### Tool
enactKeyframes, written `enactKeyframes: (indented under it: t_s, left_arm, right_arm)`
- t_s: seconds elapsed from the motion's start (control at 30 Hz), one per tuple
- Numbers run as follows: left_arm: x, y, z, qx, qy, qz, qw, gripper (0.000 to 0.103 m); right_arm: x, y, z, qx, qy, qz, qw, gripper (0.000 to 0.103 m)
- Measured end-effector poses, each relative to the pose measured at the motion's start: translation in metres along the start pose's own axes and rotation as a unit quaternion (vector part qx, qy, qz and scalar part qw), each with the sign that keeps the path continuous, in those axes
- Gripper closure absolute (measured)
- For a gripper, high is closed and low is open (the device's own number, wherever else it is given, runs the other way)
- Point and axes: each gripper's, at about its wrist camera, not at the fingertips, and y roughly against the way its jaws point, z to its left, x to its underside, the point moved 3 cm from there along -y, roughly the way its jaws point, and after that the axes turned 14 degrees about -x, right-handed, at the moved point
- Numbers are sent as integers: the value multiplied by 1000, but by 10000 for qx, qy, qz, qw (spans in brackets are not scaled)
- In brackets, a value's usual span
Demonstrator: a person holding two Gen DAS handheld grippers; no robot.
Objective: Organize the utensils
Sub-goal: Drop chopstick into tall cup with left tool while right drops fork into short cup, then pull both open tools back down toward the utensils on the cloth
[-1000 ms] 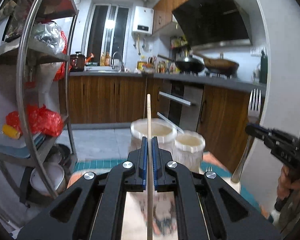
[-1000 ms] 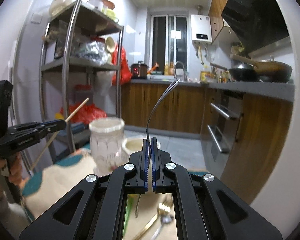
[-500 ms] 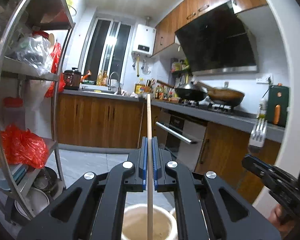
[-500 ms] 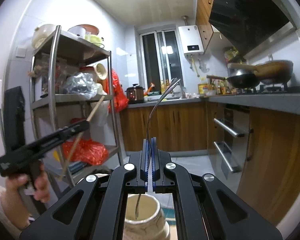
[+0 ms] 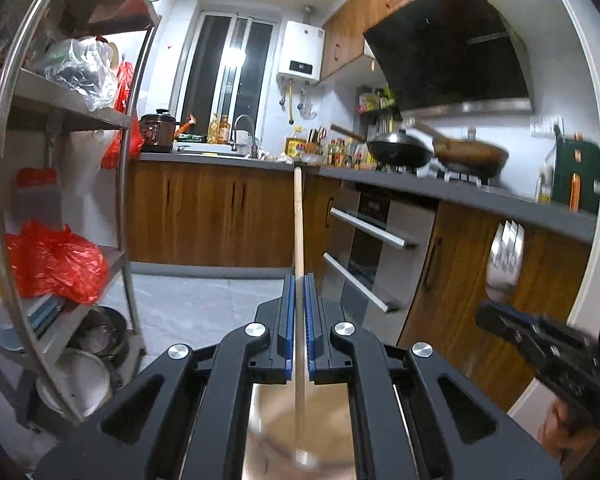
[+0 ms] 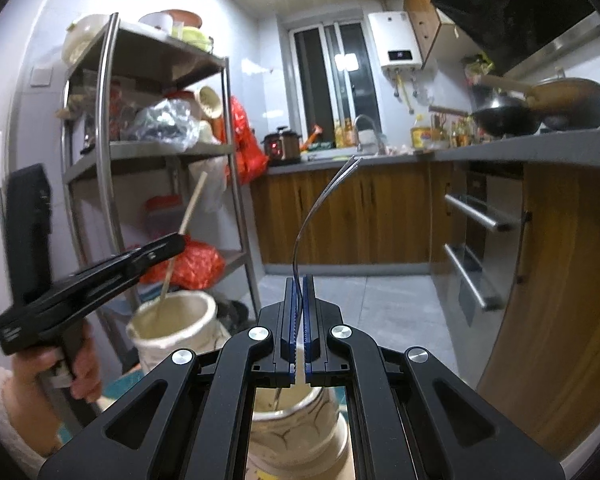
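Chopstick (image 5: 298, 248): a straight, pale wooden rod, pinched between the blue ribbed pads of the left gripper (image 5: 299, 296). Its lower end sits over a blurred cream jar (image 6: 172, 326), as seen from the right wrist; the tip is hard to make out. Fork (image 6: 320, 204): thin curved metal, viewed edge-on, clamped in the right gripper (image 6: 299, 296); its handle end hangs in the mouth of a second ceramic jar (image 6: 296, 420), partly hidden by the gripper frame. A hand (image 6: 80, 368) with a fleecy white sleeve grips the left handle.
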Motion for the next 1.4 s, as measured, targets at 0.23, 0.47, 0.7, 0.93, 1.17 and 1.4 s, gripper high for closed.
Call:
enactKeyframes:
  t_s: [0.23,0.47,0.7,0.93,1.17,1.4]
  left_arm:
    - [20,17,-1,-143,-333,210,9991,99]
    - [24,18,1,-138,-367,287,9988,99]
    - [23,22,7,-199,-278,272,9990,96]
    - [22,30,8,-232,-299,158,9992,76]
    - [21,35,10,-235,-256,146,9993,67]
    - [28,49,19,-356,-133,98,9992,41]
  right_arm:
    - [16,-14,-2,40,-57,309,9995,99]
    - [28,-24,-2,118,-21,545,9984,99]
    - [34,-28,-5,273,51,630,9976,99]
    - [36,-29,-11,432,-2,656,9969,98]
    - [38,-26,-13,456,-63,676,9966,84]
    - [33,2,-10,408,-230,470,9978,59]
